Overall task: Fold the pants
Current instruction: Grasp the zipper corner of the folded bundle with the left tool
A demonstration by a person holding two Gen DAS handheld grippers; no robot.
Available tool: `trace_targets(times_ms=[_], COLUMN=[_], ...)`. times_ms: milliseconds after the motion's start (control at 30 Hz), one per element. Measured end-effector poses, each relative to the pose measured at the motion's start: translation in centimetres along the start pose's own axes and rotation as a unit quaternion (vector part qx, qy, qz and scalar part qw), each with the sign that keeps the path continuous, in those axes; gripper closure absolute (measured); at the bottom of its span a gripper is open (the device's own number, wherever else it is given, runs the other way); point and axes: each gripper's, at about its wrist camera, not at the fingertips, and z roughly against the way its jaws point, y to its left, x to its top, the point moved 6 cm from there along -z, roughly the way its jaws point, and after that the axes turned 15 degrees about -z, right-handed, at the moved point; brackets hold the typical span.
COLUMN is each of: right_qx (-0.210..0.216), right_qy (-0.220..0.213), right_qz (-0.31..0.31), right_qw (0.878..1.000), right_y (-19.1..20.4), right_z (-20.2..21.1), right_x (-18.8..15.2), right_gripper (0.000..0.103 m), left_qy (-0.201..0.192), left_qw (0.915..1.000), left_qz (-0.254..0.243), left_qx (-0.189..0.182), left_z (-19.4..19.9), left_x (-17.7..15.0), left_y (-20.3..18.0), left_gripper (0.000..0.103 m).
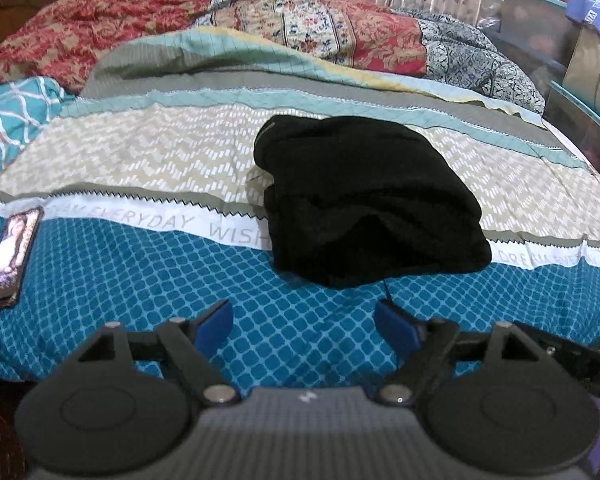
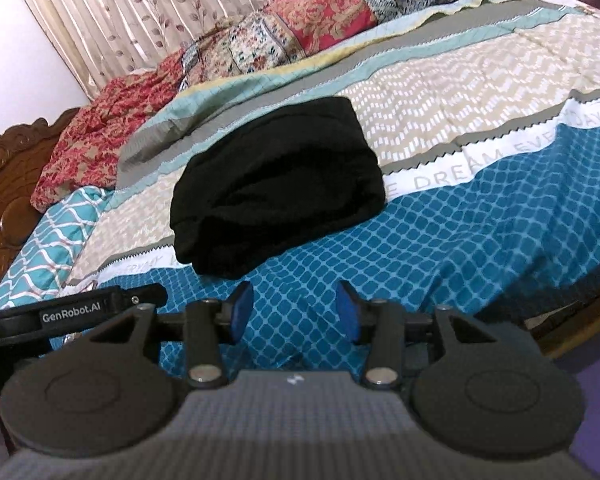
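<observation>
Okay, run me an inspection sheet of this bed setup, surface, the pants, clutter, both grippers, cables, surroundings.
Surface: patterned bedspread, blue, beige and grey bands, lightly rumpled.
Job's things: black pants lie folded in a compact bundle on the bedspread, touched by neither gripper.
Clutter: phone with its screen lit at the bed's left edge; red floral quilt bunched at the far side.
Grippers: left gripper open, empty; right gripper open, empty; both short of the pants.
Cables: nothing seen.
Surroundings: leaf-print curtain; carved wooden headboard; storage boxes.
</observation>
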Motion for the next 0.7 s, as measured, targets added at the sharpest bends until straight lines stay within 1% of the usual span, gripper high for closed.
trace_targets(times_ms=[133, 200, 267, 367, 433, 533, 567, 633, 667, 700], right_qx=[-0.006, -0.011, -0.017, -0.035, -0.040, -0.027, -0.020, 0.005, 0.022, 0.040], right_qy=[-0.021, -0.027, -0.025, -0.026, -0.026, -0.013, -0.012, -0.019, -0.025, -0.029], right_qz=[-0.002, -0.006, -0.014, -0.017, -0.025, -0.048, -0.051, -0.046, -0.040, -0.036], right_qw=[1.000, 1.000, 0.999, 0.999, 0.999, 0.998, 0.998, 0.999, 0.999, 0.998], right_y=[-0.6, -1.2, -2.0, -3.2, -4.1, -4.9, -5.0, -4.6, -4.3, -4.0], right_z=[0.5, 0.4, -0.1, -1.0, -1.5, -2.3, -2.4, -2.4, -2.3, -2.3], right_x=[0.3, 0.6, 0.7, 0.8, 1.0, 1.2, 1.4, 2.1, 2.6, 3.1], right_gripper=[0.054, 0.054, 0.054, 0.054, 0.054, 0.054, 0.052, 0.052, 0.048, 0.041], left_qy=[-0.008, -0.005, 0.001, 0.014, 0.013, 0.000, 0.000, -0.009, -0.013, -0.017], left_qw=[0.9999, 0.9999, 0.9999, 0.9998, 0.9997, 0.9990, 0.9983, 0.9954, 0.9939, 0.9927], left_qz=[-0.010, -0.011, -0.008, -0.003, 0.006, 0.030, 0.042, 0.071, 0.083, 0.093], left_qx=[0.009, 0.001, -0.007, -0.015, -0.022, -0.032, -0.041, -0.063, -0.071, -0.075], left_z=[0.3, 0.0, -0.5, -1.3, -1.7, -2.1, -2.4, -2.9, -3.2, -3.6], left_x=[0.0, 0.0, -0.1, -0.3, -0.2, 0.3, 0.6, 1.3, 1.7, 2.1], left_y=[-0.3, -0.3, -0.3, 0.2, 0.9, 2.8, 3.5, 5.0, 5.7, 6.4], left_gripper=[0.020, 0.020, 0.020, 0.020, 0.020, 0.013, 0.009, 0.006, 0.003, 0.001])
